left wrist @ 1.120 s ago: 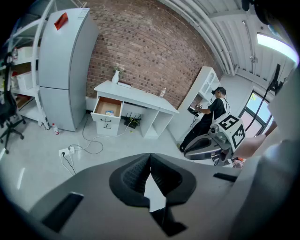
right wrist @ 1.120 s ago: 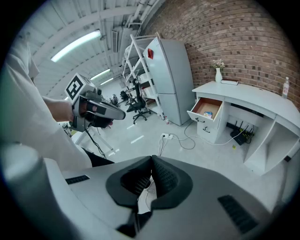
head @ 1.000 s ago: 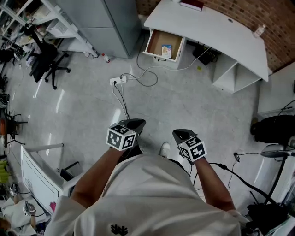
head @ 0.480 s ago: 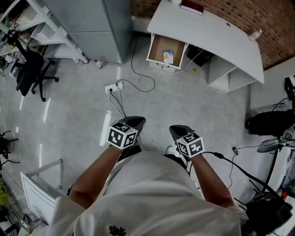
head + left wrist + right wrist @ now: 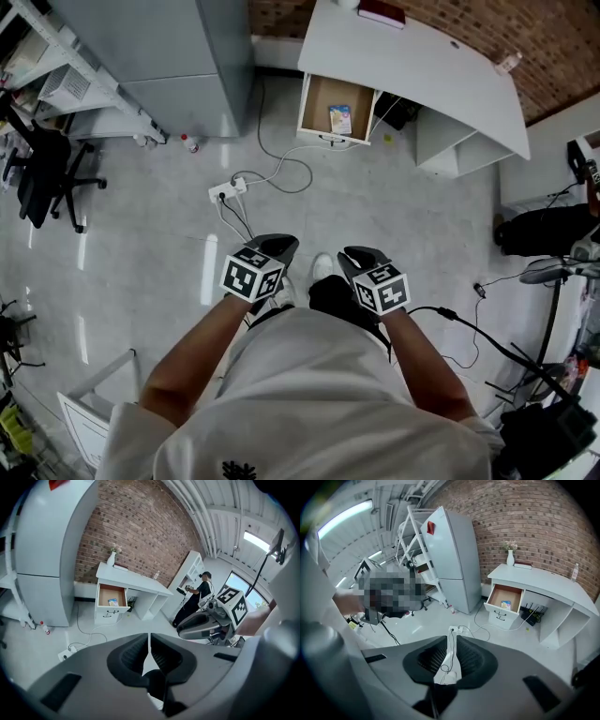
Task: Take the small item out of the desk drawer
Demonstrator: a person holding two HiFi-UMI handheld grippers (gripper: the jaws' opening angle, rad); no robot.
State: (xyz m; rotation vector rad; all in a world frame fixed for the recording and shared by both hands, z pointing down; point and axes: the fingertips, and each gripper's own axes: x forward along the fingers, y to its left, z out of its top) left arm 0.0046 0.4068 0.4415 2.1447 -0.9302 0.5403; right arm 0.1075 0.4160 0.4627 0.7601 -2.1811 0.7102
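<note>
The small item [image 5: 340, 119] is lying flat inside the open drawer [image 5: 317, 101], on its brown bottom, in the right part as the head view is showing it. It is looking like a thin rectangular packet, pale with blue and some yellow on its face; the print is too small for reading. The drawer is standing pulled out from under the white counter [image 5: 422, 66], at the counter's left end. A dark red book [image 5: 380, 11] is lying on top of the counter. A white cable is running from the drawer side over the grey floor to a power strip [image 5: 228, 190].

Both grippers are hanging well apart from the drawer, close in front of the person's body. The left gripper [image 5: 278, 246] is keeping its jaws together, with only a thin line between them and nothing inside. The right gripper [image 5: 354, 255] is opening its jaws; a narrow gap is showing, and only the floor and the cable are appearing through it.
</note>
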